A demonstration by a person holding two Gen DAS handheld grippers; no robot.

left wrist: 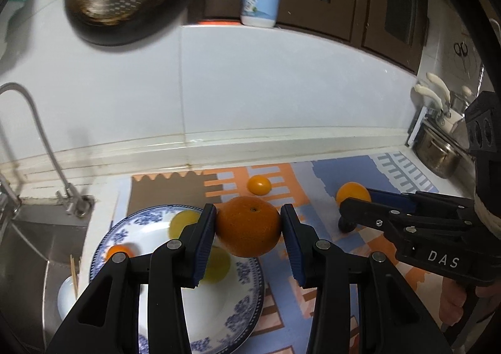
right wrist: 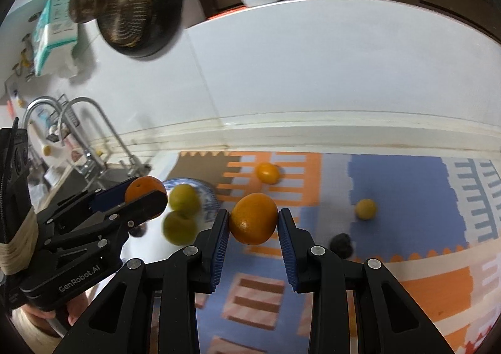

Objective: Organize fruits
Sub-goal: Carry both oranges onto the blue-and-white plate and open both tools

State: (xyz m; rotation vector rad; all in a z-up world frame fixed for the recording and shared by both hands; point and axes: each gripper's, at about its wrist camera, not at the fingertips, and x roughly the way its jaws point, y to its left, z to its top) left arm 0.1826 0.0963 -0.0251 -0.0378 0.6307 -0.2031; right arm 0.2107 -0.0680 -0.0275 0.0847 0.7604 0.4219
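Left tool [left wrist: 248, 230] clamped on orange [left wrist: 248, 227], right tool [right wrist: 253, 225] (likewise) on smaller orange [right wrist: 254, 218].

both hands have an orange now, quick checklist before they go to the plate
1. Left gripper shut on its orange, pads on both sides: ok.
2. Right gripper shut on its orange: ok.
3. Both oranges lifted off the mat: ok.
4. Room on the plate: ok, it holds two green fruits and a small orange fruit, with bare space in front.
5. Grippers apart from each other: ok.
6. Fruit left on the mat: not ok, a small orange one, a yellow one and a dark one remain.
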